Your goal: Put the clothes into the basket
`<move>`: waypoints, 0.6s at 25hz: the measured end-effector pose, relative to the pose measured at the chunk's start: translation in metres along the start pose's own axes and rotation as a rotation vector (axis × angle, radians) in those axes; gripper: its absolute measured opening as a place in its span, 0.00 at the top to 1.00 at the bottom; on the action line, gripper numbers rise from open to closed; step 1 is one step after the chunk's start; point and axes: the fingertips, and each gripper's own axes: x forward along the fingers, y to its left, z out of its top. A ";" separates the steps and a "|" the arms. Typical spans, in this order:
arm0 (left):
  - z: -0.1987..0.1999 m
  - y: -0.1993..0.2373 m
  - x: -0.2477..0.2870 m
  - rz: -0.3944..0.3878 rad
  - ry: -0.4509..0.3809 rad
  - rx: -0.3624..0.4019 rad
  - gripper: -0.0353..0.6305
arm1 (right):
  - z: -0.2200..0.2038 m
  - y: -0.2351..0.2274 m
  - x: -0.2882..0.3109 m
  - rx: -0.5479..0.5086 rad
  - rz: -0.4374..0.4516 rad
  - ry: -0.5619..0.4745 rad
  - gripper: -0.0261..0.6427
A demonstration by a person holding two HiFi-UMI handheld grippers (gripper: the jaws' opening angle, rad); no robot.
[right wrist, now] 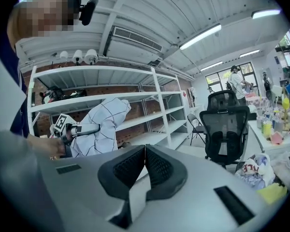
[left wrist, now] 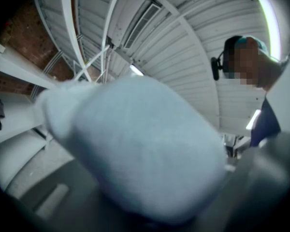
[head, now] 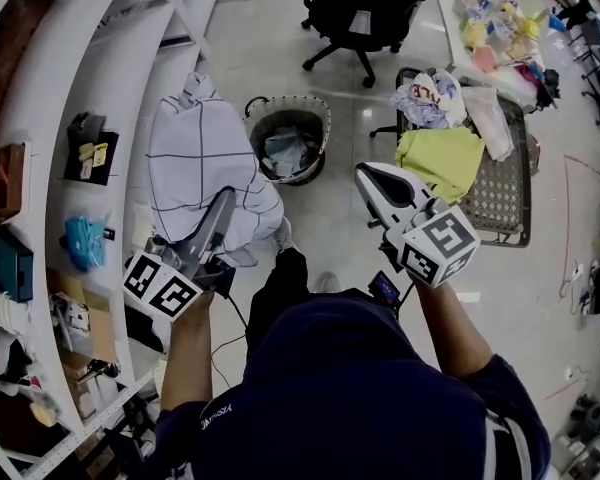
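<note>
A white garment with thin dark grid lines (head: 195,163) hangs bunched in the air, and my left gripper (head: 220,208) is shut on it from below. In the left gripper view the pale cloth (left wrist: 135,144) fills the middle and hides the jaws. The round dark basket (head: 288,138) stands on the floor just right of the garment, with some clothes inside. My right gripper (head: 368,175) is held right of the basket; its black pads (right wrist: 157,166) meet with nothing between them. The right gripper view also shows the held garment (right wrist: 104,124).
White shelving (head: 100,88) curves along the left. A black mesh cart (head: 505,193) at right carries a yellow-green cloth (head: 440,158) and other clothes. A black office chair (head: 360,8) stands beyond the basket. A person (right wrist: 237,81) stands far off by a cluttered table.
</note>
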 end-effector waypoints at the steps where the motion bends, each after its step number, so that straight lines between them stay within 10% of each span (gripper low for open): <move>1: 0.003 0.011 0.004 -0.001 0.004 -0.004 0.77 | 0.001 -0.003 0.012 0.003 0.001 0.005 0.95; 15: 0.015 0.152 0.066 -0.038 0.104 -0.111 0.77 | 0.007 -0.044 0.160 0.056 -0.032 0.102 0.95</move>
